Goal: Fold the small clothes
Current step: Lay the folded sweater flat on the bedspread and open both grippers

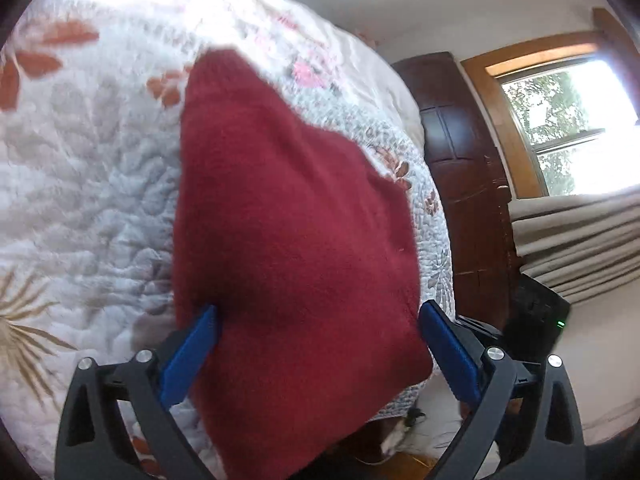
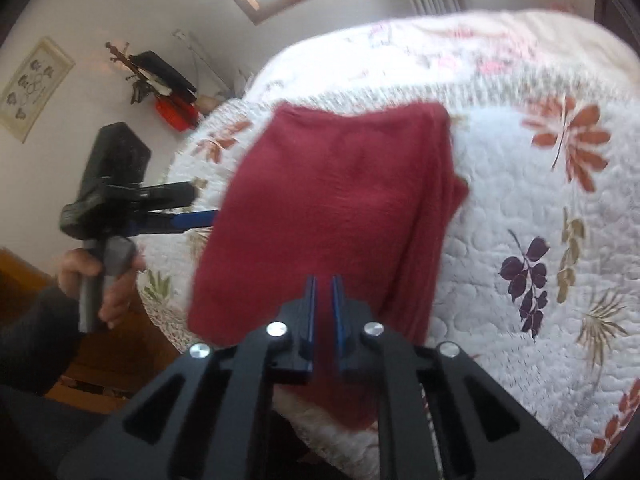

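Two grippers on red garment (image 2: 340, 208): right gripper (image 2: 324, 280) nearly closed, pinching; left gripper (image 1: 316, 316) wide, straddling. Mid-fold; next, clamp left.

**Sunlit bedroom with quilted bed**

A white floral quilt (image 1: 88, 184) covers the bed, filling the left and centre of the left wrist view. At right stands a dark wooden door (image 1: 460, 160), beside a wood-framed window (image 1: 568, 120) bright with daylight, with beige curtains (image 1: 580, 240) below it. In the right wrist view, a framed picture (image 2: 34, 88) hangs on the pale wall (image 2: 100, 12) at upper left; wooden floor (image 2: 104, 360) shows lower left.
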### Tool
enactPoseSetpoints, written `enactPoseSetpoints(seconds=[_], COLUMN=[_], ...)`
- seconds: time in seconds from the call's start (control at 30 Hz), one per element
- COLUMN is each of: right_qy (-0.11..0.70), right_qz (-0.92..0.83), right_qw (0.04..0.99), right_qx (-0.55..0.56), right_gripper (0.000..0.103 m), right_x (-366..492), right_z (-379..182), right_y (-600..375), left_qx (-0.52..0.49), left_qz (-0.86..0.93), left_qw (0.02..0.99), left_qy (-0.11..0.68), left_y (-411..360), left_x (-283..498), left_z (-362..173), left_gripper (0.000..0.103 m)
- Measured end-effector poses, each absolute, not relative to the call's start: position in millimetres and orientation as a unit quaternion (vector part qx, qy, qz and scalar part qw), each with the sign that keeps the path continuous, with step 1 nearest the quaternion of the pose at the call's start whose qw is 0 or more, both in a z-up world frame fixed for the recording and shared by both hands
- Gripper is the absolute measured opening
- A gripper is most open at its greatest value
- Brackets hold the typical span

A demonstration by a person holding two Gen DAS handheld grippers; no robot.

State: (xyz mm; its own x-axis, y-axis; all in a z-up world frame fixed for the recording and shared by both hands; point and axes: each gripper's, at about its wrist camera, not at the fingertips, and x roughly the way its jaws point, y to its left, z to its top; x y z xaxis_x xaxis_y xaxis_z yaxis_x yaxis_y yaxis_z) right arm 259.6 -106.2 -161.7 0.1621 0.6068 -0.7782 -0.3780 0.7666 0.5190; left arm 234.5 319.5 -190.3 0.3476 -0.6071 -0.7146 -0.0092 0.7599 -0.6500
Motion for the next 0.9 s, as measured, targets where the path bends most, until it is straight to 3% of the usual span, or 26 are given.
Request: enactPoseSetpoints(seconds=[0.1, 0.2, 0.27, 0.33, 0.4, 0.43, 0.47, 0.57, 0.9], right_qy=[0.571, 0.603, 0.604, 0.597, 0.584, 0.574, 0.566, 0.564, 0.528], right_qz=[0.315, 0.268, 0.246, 0.227, 0.205, 0.187, 0.165, 0.095, 0.060], right_qw=[0.751, 0.743, 0.747, 0.757, 0.776, 0.789, 0.801, 0.818, 0.846], right_qx=[0.106, 0.114, 0.133, 0.140, 0.125, 0.115, 0.102, 0.061, 0.042], right_gripper=[0.024, 0.017, 0.009, 0.010, 0.034, 0.061, 0.077, 0.095, 0.100], right_x=[243, 240, 237, 235, 227, 221, 214, 194, 151], right_z=[-171, -204, -203, -193, -174, -160, -145, -110, -33], right_y=[-104, -106, -115, -120, -120, -120, -118, -105, -84], left_qx=[-0.219, -0.217, -0.212, -0.220, -0.228, -0.222, -0.211, -0.174, -0.162], left_qz=[-0.137, -0.148, -0.156, -0.163, -0.163, -0.160, -0.150, -0.125, -0.009], left_qw=[0.785, 0.723, 0.724, 0.730, 0.738, 0.746, 0.756, 0.785, 0.865], left_qy=[0.563, 0.639, 0.637, 0.627, 0.614, 0.607, 0.601, 0.581, 0.475], left_y=[309, 291, 285, 289, 301, 314, 319, 336, 354], left_x=[222, 226, 223, 220, 212, 203, 196, 173, 67], left_z=[-197, -249, -256, -249, -237, -232, -225, -198, -66], left_gripper=[0.099, 0.099, 0.100, 0.099, 0.099, 0.099, 0.099, 0.099, 0.099])
